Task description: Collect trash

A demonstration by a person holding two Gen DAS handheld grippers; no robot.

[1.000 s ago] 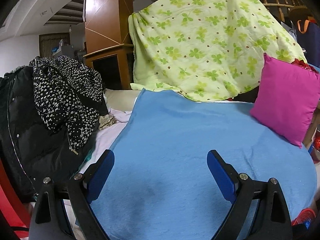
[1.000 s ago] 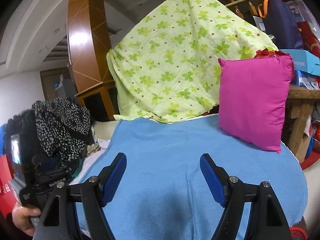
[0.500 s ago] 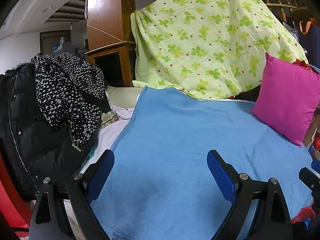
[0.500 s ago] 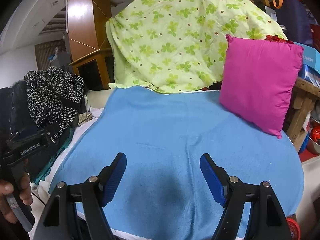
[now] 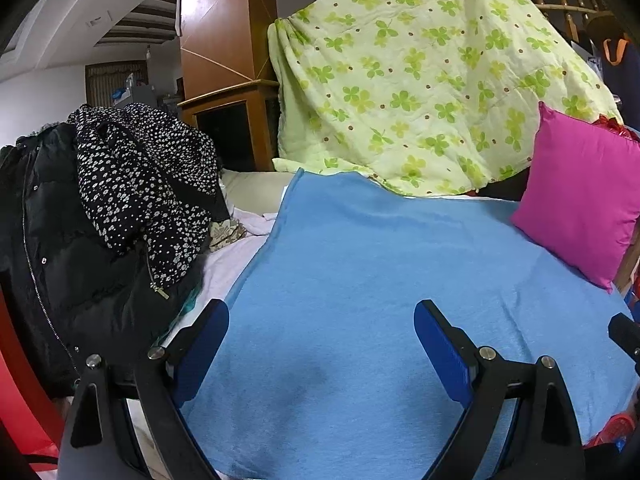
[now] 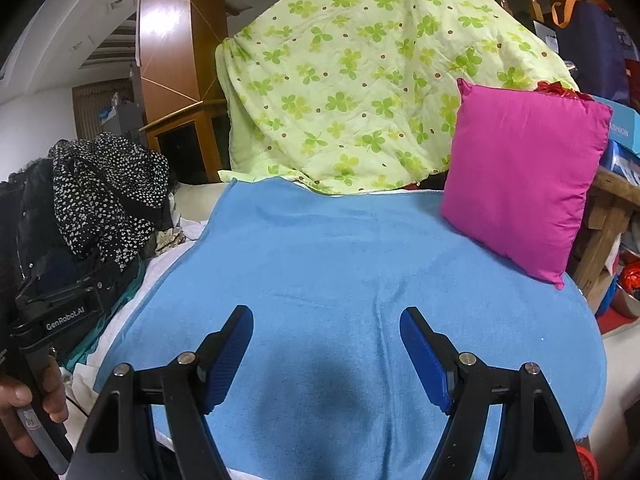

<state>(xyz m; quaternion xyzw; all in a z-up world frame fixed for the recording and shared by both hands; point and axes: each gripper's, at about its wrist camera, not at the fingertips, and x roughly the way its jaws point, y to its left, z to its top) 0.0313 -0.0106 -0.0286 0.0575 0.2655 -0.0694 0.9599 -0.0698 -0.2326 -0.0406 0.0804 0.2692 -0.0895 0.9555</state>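
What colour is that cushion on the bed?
Bright pink, or magenta. The cushion shows best in the right wrist view.

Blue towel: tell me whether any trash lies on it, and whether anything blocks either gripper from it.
No trash shows on the blue towel. Left gripper and right gripper are open above it with nothing between. The pink pillow rests at its right edge.
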